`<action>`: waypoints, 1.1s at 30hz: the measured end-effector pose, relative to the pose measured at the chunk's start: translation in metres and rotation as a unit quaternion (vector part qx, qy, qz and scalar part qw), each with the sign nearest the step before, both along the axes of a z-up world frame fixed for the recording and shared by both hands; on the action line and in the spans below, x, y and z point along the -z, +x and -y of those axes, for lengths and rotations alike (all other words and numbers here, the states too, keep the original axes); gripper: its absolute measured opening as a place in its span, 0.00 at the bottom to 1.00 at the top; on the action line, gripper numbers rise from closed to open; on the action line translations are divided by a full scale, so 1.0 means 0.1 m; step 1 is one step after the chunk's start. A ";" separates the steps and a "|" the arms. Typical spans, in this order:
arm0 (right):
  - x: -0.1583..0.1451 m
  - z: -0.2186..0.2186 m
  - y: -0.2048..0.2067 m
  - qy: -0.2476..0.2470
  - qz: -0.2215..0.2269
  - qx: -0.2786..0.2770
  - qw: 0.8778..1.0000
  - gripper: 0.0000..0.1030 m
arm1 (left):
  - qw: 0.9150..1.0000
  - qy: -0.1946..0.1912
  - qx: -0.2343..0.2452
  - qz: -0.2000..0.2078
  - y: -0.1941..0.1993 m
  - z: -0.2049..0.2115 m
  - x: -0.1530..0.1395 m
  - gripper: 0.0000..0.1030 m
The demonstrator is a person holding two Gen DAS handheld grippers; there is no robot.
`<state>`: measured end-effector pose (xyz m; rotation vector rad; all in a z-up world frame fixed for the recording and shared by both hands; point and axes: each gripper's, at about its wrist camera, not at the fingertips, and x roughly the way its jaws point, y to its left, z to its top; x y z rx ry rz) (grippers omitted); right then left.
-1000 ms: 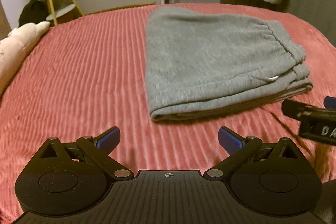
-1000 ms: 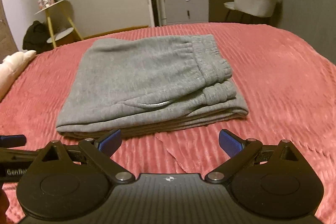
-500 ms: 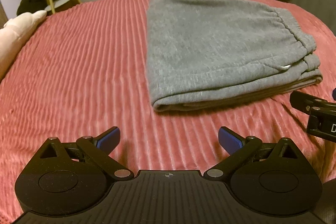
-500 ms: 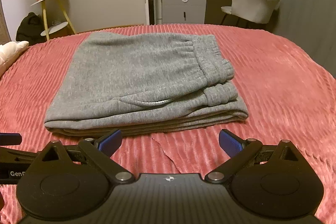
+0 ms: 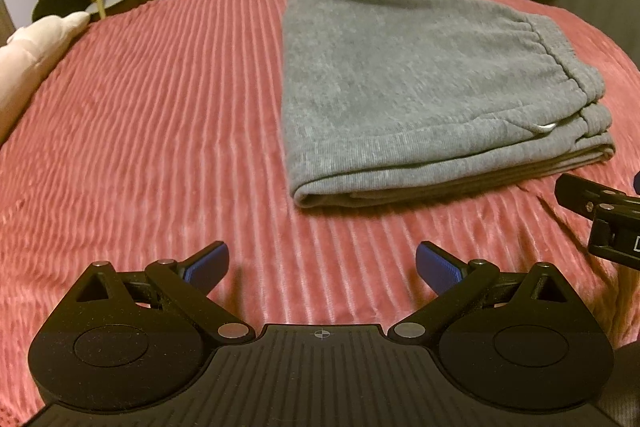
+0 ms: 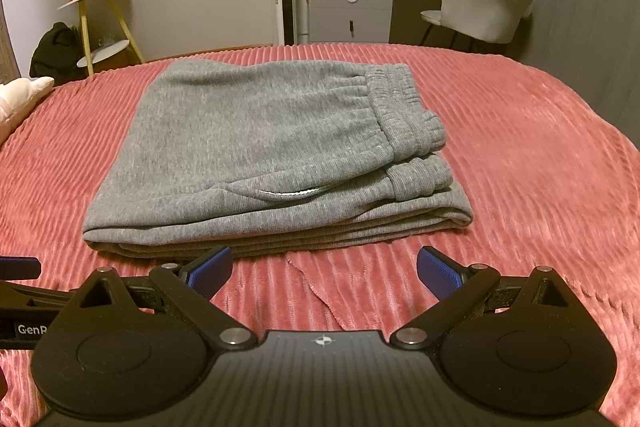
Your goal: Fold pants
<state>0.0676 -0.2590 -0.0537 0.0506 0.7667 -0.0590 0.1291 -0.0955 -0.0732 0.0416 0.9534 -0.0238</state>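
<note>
Grey sweatpants (image 5: 420,87) lie folded in a flat stack on the ribbed pink bedspread (image 5: 160,115), waistband to the right; they also show in the right wrist view (image 6: 272,155). My left gripper (image 5: 322,265) is open and empty, hovering over bare bedspread in front of the stack's near left corner. My right gripper (image 6: 324,267) is open and empty, just in front of the stack's near edge, apart from it. The right gripper's body shows at the right edge of the left wrist view (image 5: 600,223).
A pale pillow (image 5: 28,63) lies at the bed's left edge. Beyond the bed stand a yellow side table (image 6: 96,23), a grey cabinet (image 6: 348,11), a vanity desk and a grey chair (image 6: 484,11). A small wrinkle (image 6: 320,291) sits in the bedspread before the stack.
Both grippers have shifted slightly, and the pants sit a little differently in each view. The pants have not moved and both grippers stay open.
</note>
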 end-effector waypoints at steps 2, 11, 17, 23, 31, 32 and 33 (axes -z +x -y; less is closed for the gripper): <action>0.00 0.00 0.00 0.001 0.000 0.000 1.000 0.96 | 1.000 0.001 0.000 -0.001 0.00 0.00 0.00 0.99; 0.01 0.00 0.00 -0.001 -0.001 0.001 1.000 0.96 | 1.000 -0.007 -0.006 -0.004 0.00 -0.01 0.01 0.99; 0.01 0.00 0.01 -0.003 -0.002 0.001 1.000 0.96 | 1.000 -0.008 -0.006 -0.005 0.00 0.00 0.01 0.99; 0.01 0.01 0.01 0.000 -0.002 0.003 1.000 0.96 | 1.000 -0.010 -0.007 -0.005 0.00 -0.01 0.01 0.99; 0.01 0.02 0.01 0.000 -0.002 0.004 1.000 0.96 | 1.000 -0.014 -0.010 -0.006 0.01 -0.02 0.00 0.99; 0.01 0.02 0.01 0.000 -0.002 0.004 1.000 0.96 | 1.000 -0.015 -0.011 -0.005 0.01 -0.02 0.00 0.99; 0.01 0.02 0.01 0.000 -0.002 0.004 1.000 0.96 | 1.000 -0.016 -0.012 -0.005 0.01 -0.02 0.00 0.99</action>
